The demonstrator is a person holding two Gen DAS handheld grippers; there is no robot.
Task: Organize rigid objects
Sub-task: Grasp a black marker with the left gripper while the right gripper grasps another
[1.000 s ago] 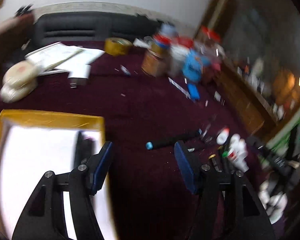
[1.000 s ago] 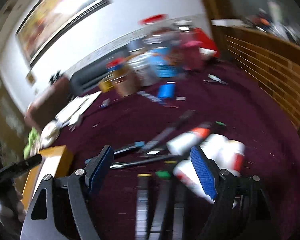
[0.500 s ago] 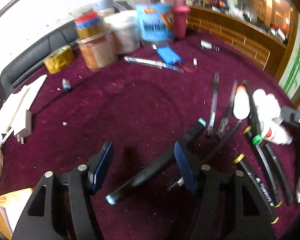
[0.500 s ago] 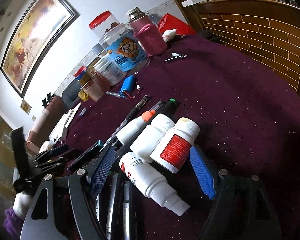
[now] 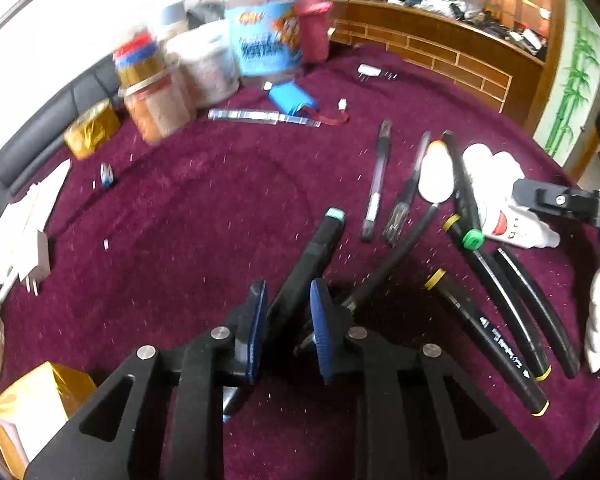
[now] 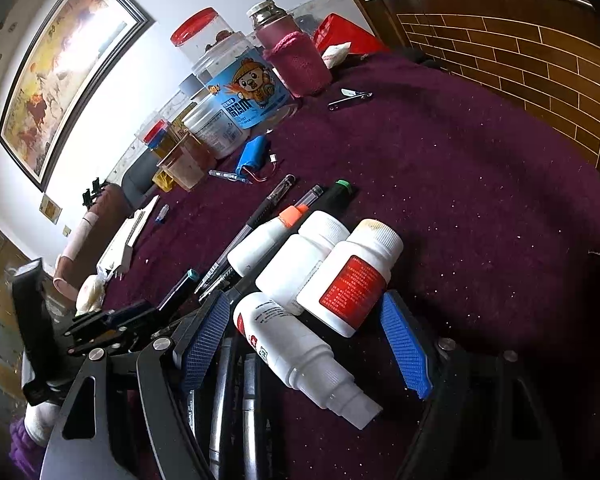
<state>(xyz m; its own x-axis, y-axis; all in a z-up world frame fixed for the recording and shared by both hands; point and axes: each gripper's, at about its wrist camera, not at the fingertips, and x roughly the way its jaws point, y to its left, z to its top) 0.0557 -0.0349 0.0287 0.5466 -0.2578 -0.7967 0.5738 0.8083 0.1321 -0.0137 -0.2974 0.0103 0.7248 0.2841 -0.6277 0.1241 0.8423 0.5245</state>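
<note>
Left view: left gripper [image 5: 286, 322] jaws closing on black marker [image 5: 306, 270], teal cap ahead; other pens [image 5: 496, 280] loose to the right on the bench [image 5: 180, 220].
Right view: right gripper [image 6: 306, 344] jaws wide, gripping nothing; white bottles [image 6: 340, 276] between them, unsorted.
Progress: barely begun.

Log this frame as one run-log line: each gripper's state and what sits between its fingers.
left gripper: closing on black marker with teal cap | right gripper: open, white bottles between fingers, untouched | surface: maroon cloth
</note>
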